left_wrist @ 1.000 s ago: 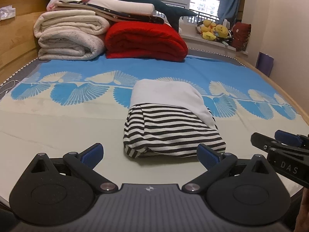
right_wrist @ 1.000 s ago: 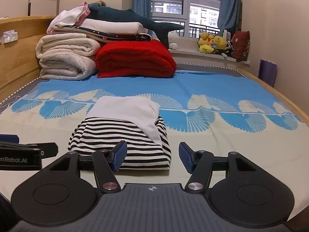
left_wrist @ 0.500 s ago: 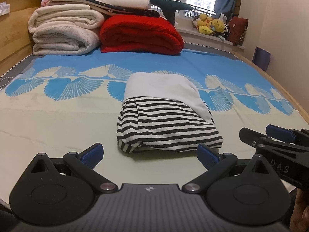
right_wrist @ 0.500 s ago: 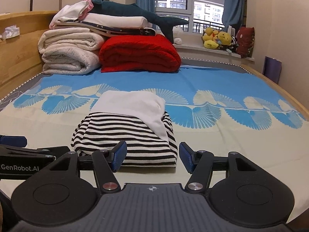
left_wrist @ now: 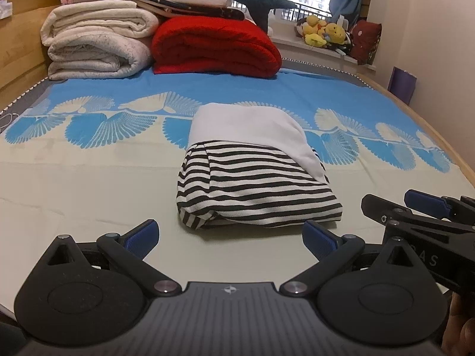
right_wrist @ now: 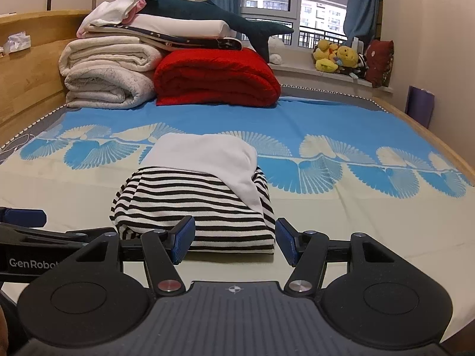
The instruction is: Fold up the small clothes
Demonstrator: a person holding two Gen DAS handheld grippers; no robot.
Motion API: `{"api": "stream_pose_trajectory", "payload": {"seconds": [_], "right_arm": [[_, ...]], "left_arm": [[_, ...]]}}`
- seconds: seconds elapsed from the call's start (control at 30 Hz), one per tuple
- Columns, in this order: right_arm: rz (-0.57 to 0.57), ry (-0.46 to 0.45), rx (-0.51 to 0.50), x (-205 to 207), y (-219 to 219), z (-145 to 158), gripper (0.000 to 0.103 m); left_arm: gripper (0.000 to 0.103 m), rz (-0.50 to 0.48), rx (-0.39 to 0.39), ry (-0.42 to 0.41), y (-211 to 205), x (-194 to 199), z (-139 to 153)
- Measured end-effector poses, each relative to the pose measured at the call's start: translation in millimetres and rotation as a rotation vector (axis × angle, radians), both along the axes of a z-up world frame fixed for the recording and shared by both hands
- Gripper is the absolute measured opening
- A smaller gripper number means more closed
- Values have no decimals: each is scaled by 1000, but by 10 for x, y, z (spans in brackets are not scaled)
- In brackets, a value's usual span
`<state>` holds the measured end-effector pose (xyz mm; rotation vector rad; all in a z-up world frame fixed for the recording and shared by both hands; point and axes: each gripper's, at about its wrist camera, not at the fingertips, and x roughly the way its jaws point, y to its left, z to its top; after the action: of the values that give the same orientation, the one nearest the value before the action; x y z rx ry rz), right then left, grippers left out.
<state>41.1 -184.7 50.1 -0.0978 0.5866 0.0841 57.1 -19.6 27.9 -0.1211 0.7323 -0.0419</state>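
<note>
Since a second ago both open, empty claws, left claw (left_wrist: 230, 235) and right claw (right_wrist: 235, 238), have been brought nearer the folded striped garment (left_wrist: 252, 190) at frame centre; another fold seems imminent.

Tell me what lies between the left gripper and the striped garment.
Only bare sheet: in the left wrist view, nothing sits between the open left gripper and the striped garment.

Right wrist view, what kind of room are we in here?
Most likely a bedroom: a bed with a wooden headboard, folded blankets stacked on it, and plush toys on the windowsill.
</note>
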Motion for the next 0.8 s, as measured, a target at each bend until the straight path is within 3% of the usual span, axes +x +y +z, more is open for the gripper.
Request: {"api": "stream_pose_trajectory", "payload": {"seconds": [0.8], "right_arm": [[-17, 19, 0, 33, 41, -45, 61]], "left_arm": [[103, 10, -6, 22, -5, 33, -51]]}}
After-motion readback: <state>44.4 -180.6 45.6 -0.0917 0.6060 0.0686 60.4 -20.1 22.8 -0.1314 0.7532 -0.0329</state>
